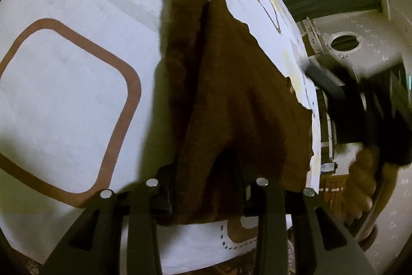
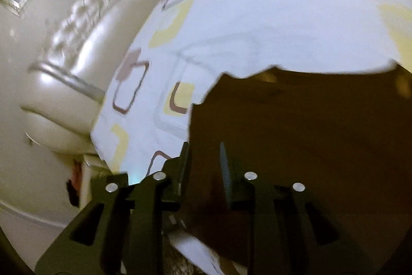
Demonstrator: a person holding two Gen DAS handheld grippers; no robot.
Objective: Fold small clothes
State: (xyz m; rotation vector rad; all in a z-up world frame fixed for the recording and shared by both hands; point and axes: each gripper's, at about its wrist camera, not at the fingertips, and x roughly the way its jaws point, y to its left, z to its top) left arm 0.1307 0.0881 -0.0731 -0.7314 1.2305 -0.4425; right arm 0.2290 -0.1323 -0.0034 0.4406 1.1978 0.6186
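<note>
A dark brown garment [image 1: 231,94] lies on a white patterned cloth [image 1: 64,74], bunched into long folds that run away from me. My left gripper [image 1: 206,187] has its fingers either side of the garment's near edge, and the cloth hides the jaws. In the right wrist view the same brown garment [image 2: 309,146] fills the lower right. My right gripper [image 2: 203,166] stands at the garment's edge with a gap between its fingers [image 2: 224,172]; the garment's edge lies in that gap. The right gripper also shows, blurred, in the left wrist view [image 1: 334,86].
The white cloth [image 2: 231,30] covers a table whose edge [image 1: 315,141] runs close to the garment's right side. Beyond it are pale tiled floor [image 1: 373,56] and a cream moulded surface [image 2: 64,56]. A hand [image 1: 365,182] shows at the right.
</note>
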